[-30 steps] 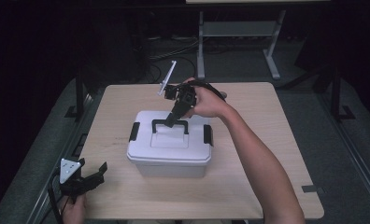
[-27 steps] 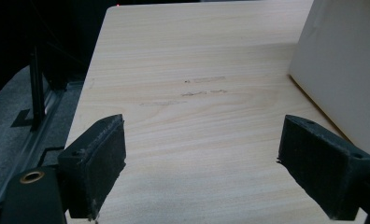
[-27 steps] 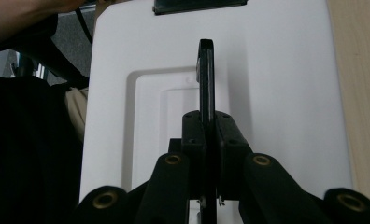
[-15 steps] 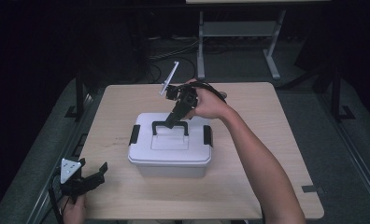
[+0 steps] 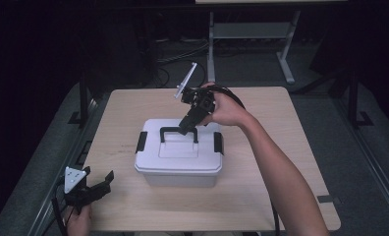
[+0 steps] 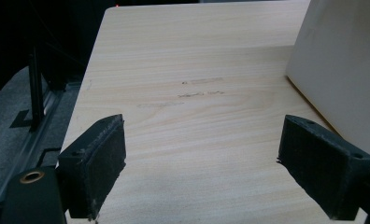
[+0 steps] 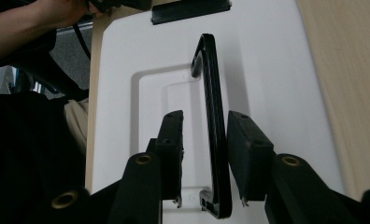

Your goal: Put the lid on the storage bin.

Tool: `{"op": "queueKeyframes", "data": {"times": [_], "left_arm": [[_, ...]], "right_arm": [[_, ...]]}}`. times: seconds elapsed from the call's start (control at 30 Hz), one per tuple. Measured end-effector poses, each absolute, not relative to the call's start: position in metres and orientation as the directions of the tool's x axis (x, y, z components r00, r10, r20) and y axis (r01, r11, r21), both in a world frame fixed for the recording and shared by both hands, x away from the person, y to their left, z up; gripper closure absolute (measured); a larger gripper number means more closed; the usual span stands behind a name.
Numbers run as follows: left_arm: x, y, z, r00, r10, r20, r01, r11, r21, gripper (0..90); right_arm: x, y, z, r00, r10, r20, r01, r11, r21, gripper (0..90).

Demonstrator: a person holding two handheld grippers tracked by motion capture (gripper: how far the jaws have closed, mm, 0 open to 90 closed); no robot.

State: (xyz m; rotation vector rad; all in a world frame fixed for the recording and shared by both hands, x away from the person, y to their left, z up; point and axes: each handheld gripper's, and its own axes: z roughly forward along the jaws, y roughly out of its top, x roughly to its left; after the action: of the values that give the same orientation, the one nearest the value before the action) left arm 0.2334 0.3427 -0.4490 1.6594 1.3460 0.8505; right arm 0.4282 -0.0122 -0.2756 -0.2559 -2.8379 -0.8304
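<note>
A white lidded box [image 5: 179, 156] stands near the middle of the table [image 5: 291, 147], its long sides parallel to the near edge. Its black carrying handle [image 5: 179, 133] stands upright on the lid, long axis running left to right across the table.

The right gripper [image 5: 188, 124] reaches down onto the handle from the far side. In the right gripper view the handle bar [image 7: 214, 135] runs straight up between the two jaws, parallel to them. The jaws have just been opening; the bar lies between them with a narrow gap visible on the left pad side and the right pad close against it or barely clear. Judged released, or nearly so. The high view cannot resolve this gap; it shows the jaws at the handle's right half.

The left gripper [image 5: 92, 189] rests at the near left corner of the table, well apart from the box. Its view shows both jaws spread wide, nothing between them, bare table ahead and the box wall [image 6: 342, 70] at the right.

The right hand [image 5: 227, 109] is far nearer to the handle. Any coming lift or withdrawal turns on the bar's alignment with those jaws.
</note>
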Motion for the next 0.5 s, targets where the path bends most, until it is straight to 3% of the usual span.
{"op": "queueKeyframes", "data": {"times": [0.5], "left_arm": [[0.234,0.341,-0.450,0.207,0.978,0.016,0.430,-0.106,0.896,14.0]], "right_arm": [[0.427,-0.027,-0.272,-0.969,0.148,0.199,0.234,0.815,0.530,57.3]]}}
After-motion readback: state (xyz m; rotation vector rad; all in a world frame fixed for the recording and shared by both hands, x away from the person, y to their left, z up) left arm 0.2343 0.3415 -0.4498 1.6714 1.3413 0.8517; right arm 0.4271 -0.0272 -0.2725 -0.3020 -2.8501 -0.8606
